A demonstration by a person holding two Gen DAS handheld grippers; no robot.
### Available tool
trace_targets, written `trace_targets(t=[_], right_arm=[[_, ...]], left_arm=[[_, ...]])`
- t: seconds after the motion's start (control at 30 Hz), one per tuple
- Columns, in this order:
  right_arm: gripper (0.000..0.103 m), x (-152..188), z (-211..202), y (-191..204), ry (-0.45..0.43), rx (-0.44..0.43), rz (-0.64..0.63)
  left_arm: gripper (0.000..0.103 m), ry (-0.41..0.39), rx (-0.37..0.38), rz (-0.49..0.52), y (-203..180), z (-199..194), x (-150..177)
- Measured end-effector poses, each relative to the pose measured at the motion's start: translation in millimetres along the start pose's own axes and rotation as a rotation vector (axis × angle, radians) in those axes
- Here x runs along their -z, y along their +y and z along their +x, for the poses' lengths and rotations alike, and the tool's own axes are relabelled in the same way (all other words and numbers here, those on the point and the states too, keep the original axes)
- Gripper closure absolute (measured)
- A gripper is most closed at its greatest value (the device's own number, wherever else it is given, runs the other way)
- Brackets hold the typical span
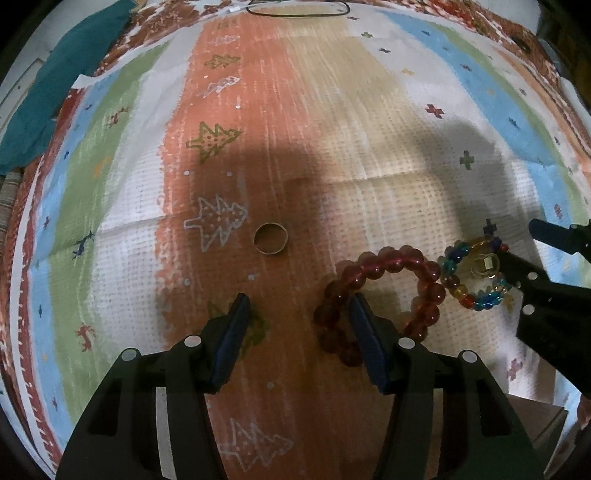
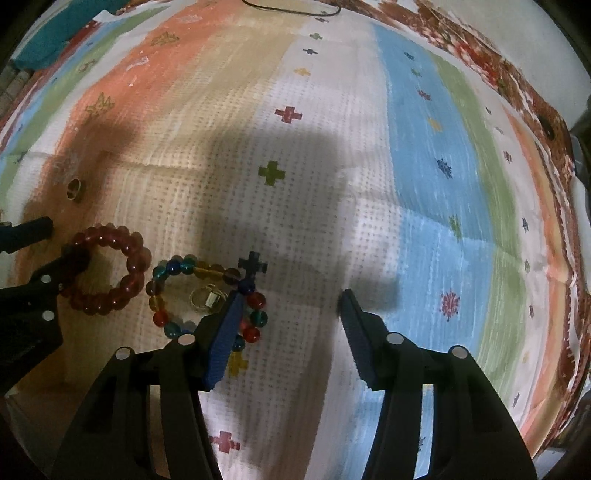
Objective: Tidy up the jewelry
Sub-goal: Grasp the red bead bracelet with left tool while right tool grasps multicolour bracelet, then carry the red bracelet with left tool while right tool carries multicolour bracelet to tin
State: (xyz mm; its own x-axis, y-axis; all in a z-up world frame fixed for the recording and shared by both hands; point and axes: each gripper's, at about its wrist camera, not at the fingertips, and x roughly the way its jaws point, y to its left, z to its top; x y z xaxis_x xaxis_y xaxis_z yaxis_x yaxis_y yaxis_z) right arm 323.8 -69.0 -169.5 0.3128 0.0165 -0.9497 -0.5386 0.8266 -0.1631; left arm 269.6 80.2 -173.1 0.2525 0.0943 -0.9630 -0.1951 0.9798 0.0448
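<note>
A red bead bracelet [image 1: 384,295] lies on the striped cloth; my left gripper [image 1: 299,310] is open and empty, its right finger over the bracelet's left side. A multicolour bead bracelet [image 1: 472,275] lies just right of it, with a small gold ring [image 1: 484,264] inside it. A plain gold ring [image 1: 270,238] lies ahead of the left gripper. In the right wrist view my right gripper [image 2: 291,299] is open and empty, its left finger over the right side of the multicolour bracelet [image 2: 173,295]. The red bracelet [image 2: 107,269] and plain ring [image 2: 75,188] lie to the left.
The striped patterned cloth [image 1: 332,110] covers the whole table. A black cord [image 1: 295,9] lies at the far edge. A teal cloth [image 1: 55,81] lies at the far left corner.
</note>
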Motion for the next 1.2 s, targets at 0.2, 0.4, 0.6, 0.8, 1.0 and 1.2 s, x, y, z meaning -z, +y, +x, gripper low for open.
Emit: trace_targets(t=[0.2,0.4,0.6,0.8,1.0,1.2], right_arm=[[0.075,3.8,-0.2,-0.3,-0.013,0.028,-0.011],[0.092,3.8,-1.5,-12.8,-0.027,0.026,0.018],[0.093,9.0,-18.5,-11.2,-0.061,-0.014,0.031],[0.093,13.4,-35.4,-18.5,-0.094,-0.057,0.059],[0.093,16.4,-60.8,-21.9,-0.156,-0.096,0.080],[0.093,20.7,-79.5,-16.3,-0.197,-0.139,0.081]], left_arm=[[0.087,0.006,0.001,0.009,-4.6,1.4,1.6],[0.090,0.002,0.005,-0.010,-4.1,-4.2,2.7],[0.090,-0.040,0.024,-0.024,-5.1,-28.5,10.1],[0.090,-0.078,0.046,-0.041,1.0,-54.3,11.6],[0.090,-0.126,0.067,-0.038,-9.0,-74.9,15.0],[0.090,-0.165,0.076,-0.031,-14.2,-95.1,21.1]])
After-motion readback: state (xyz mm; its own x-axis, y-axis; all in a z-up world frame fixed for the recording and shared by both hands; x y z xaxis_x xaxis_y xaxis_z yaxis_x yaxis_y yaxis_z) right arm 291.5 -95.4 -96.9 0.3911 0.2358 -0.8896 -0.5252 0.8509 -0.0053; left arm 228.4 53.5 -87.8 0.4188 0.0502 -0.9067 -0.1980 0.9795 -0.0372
